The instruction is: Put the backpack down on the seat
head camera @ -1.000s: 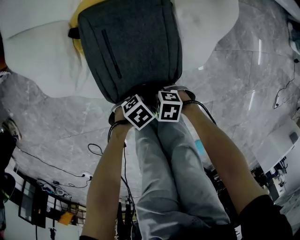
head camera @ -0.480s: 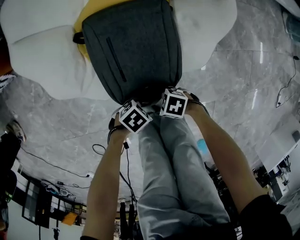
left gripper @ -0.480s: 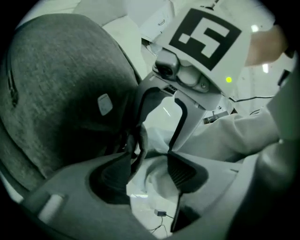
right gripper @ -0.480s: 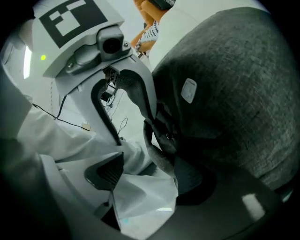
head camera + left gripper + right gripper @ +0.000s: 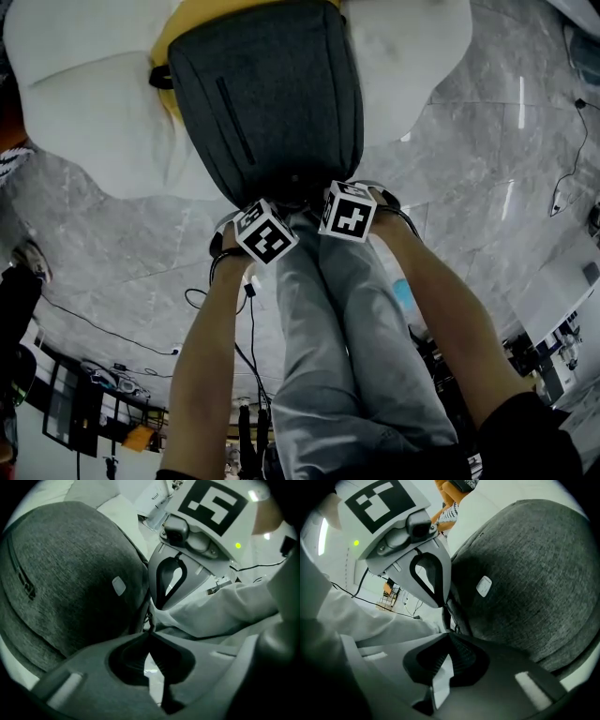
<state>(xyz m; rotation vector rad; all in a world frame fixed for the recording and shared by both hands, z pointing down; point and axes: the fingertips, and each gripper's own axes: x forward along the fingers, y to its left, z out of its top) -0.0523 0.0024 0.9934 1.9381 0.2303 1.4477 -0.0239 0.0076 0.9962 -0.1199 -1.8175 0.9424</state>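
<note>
A dark grey backpack lies on a white cushioned seat, its near end toward me. Both grippers sit side by side at that near end. My left gripper is shut, its tips meeting right at the backpack's edge beside a dark strap. My right gripper is shut too, tips pressed together against the same edge. I see nothing thick between either pair of jaws. Each gripper view shows the other gripper close by, the right gripper and the left gripper.
A yellow thing pokes out from under the backpack's far left corner. My legs in grey trousers are right below the grippers. Grey marble floor surrounds the seat, with cables at the lower left and equipment at the lower corners.
The backpack has settled slightly farther onto the seat over the second. Both grippers stay at its near end, and the left one has shifted a little up and left.
</note>
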